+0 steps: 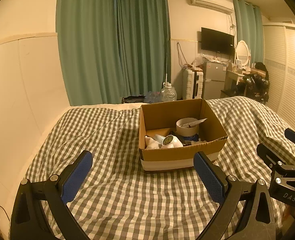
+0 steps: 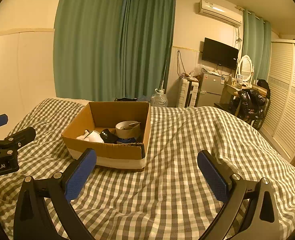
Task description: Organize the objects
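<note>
An open cardboard box [image 1: 167,154] stands on the checked bedspread [image 1: 115,190]. It holds a roll of tape [image 1: 187,127], a white bottle [image 1: 170,141], white cloth and small dark items. In the right wrist view the box [image 2: 99,150] sits left of centre. My left gripper [image 1: 143,160] is open and empty, held above the bed just in front of the box. My right gripper [image 2: 147,160] is open and empty, to the right of the box. Each gripper shows at the edge of the other's view.
The bed fills the foreground, with a wall on the left. Green curtains [image 1: 115,44], a water jug [image 1: 168,94], a suitcase, a small fridge [image 1: 214,80], a dressing table and louvred wardrobe doors [image 2: 287,104] stand beyond the bed.
</note>
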Demonstrator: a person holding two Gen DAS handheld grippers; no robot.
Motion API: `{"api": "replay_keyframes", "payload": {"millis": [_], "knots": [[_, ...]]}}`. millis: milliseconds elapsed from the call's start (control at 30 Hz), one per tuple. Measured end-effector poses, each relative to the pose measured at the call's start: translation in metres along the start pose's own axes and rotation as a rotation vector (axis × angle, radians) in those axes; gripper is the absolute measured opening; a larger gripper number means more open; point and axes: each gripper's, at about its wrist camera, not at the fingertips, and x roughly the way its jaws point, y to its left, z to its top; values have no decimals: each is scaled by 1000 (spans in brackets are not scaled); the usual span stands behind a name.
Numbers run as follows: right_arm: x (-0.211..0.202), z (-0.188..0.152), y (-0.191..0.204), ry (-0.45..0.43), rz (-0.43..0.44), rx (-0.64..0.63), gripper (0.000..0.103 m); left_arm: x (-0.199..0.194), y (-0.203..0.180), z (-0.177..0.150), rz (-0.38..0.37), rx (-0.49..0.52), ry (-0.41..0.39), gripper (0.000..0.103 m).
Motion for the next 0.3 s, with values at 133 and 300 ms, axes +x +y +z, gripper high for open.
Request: {"api": "replay_keyframes", "payload": {"millis": [133, 300], "knots": [[1, 0, 0, 4, 1, -3, 101, 0, 0, 0, -8, 0, 2, 103], [1, -1, 0, 5, -3, -9, 101, -1, -1, -2, -20, 0, 5, 103]]}}
